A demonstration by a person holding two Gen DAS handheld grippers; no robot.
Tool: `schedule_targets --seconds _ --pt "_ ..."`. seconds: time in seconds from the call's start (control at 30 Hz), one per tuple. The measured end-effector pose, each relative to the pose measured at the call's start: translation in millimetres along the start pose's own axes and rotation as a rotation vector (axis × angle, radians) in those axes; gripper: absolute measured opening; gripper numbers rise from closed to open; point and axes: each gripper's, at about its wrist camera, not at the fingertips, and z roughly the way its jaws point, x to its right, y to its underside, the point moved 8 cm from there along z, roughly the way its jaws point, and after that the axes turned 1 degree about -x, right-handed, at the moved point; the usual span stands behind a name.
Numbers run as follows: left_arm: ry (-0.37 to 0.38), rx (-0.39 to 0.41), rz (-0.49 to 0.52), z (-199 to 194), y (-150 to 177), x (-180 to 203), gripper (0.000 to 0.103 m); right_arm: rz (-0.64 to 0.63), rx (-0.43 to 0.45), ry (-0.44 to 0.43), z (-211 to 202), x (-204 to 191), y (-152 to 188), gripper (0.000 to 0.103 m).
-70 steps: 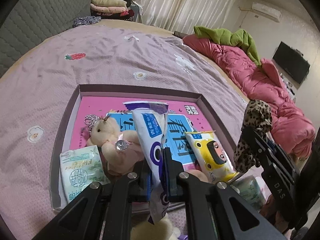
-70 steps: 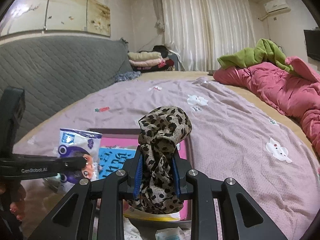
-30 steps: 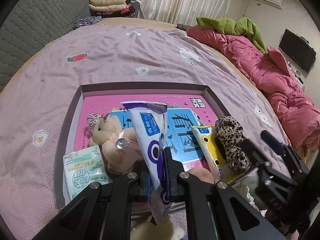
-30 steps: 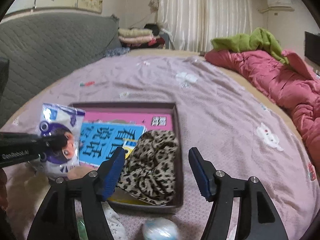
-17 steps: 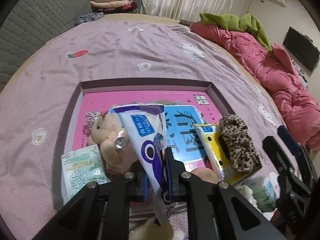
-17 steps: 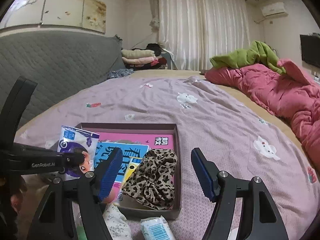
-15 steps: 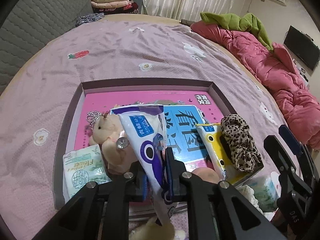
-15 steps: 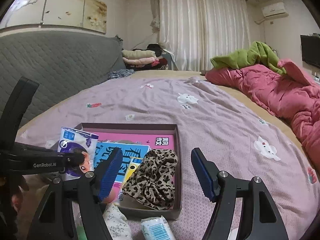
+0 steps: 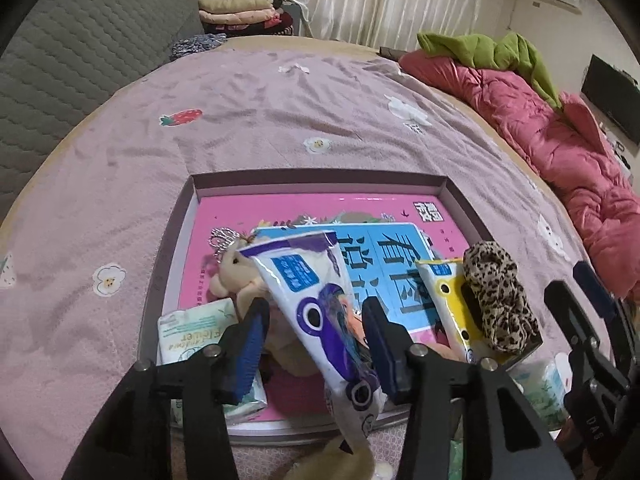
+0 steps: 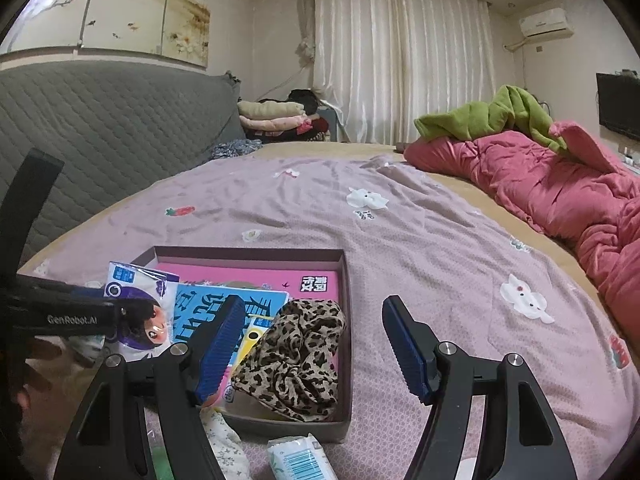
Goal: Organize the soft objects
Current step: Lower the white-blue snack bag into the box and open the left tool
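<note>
A shallow mauve box (image 9: 320, 178) lies on the bed with a pink book and a blue book in it. On top lie a beige plush bear (image 9: 236, 276), a green-and-white tissue packet (image 9: 188, 332), a yellow packet (image 9: 448, 300) and a leopard scrunchie (image 9: 496, 296). My left gripper (image 9: 314, 344) hangs over the box's near edge and its jaws are opening. A purple-and-white tissue packet (image 9: 308, 280) leans loose between them. My right gripper (image 10: 312, 302) stands open at the box's near right corner, just behind the scrunchie (image 10: 300, 356), with nothing held.
A tissue pack (image 10: 300, 456) and a floral cloth (image 10: 224, 440) lie on the lilac bedspread in front of the box. A pink quilt (image 10: 560, 184) with a green blanket lines the right side. A grey padded headboard (image 10: 100, 128) and folded clothes (image 10: 272, 116) stand at the back.
My left jaws have parted and no longer pinch the purple-and-white packet, which now leans between them. My right gripper let go of the scrunchie, which lies in the box's right corner, and stays open.
</note>
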Motion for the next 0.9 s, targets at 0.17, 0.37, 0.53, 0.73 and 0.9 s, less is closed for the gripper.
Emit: schedule_targets --seconds 0.17,0.37,0.53,0.73,0.9 --pt "-0.012 0.007 -0.012 -3.7 -2.2 -5.2 0.048 -0.003 0.007 0.010 -1.8 1.6 0.2 0.073" --pt "-0.010 0.021 -0.010 -10.0 0.1 -4.0 0.049 0.000 -0.002 0.013 -1.5 2.6 2.2 0.073" --pt "-0.024 0.039 -0.010 -18.0 3.3 -6.8 0.052 -0.003 -0.004 0.016 -2.5 2.2 2.9 0.073" --pt "-0.003 0.063 -0.063 -33.7 17.0 -9.6 0.060 -0.012 0.005 -0.001 -5.9 1.7 4.8 0.073" --pt "-0.008 0.066 -0.069 -42.0 29.0 -11.0 0.060 -0.020 0.020 -0.012 -12.6 1.0 5.6 0.073"
